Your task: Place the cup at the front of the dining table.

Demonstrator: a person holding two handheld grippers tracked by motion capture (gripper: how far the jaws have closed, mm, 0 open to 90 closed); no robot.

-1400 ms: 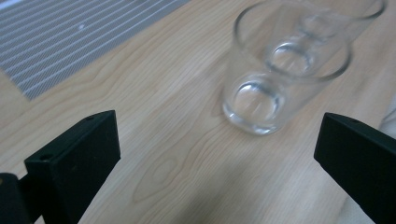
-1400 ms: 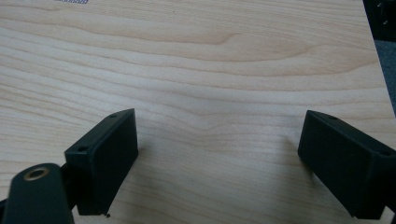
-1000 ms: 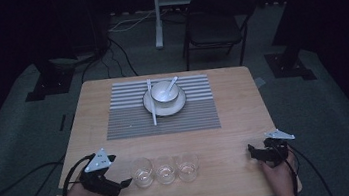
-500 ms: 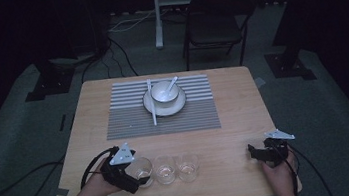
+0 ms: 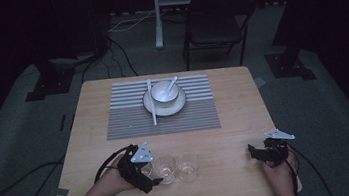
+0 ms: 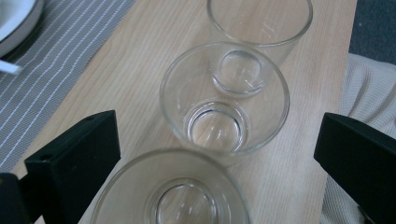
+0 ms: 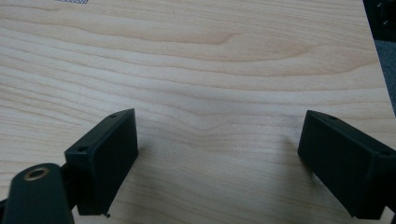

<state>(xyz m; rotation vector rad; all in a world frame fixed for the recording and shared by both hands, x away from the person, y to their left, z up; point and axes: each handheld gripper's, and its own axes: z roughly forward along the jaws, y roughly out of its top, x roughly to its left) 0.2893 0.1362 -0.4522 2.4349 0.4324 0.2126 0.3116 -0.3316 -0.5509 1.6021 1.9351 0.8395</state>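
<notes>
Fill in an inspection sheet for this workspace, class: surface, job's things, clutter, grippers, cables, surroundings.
Surface: pale wooden table, grey striped placemat.
Job's things: three clear empty glass tumblers in a row at the near edge.
Clutter: white bowl with spoon on a white plate; white chopsticks beside it.
Grippers: left hand-held gripper open around the nearest tumbler; right hand-held gripper open over bare wood.
Cables: black cable on the floor.
Surroundings: dark folding chair, grey carpet.
</notes>
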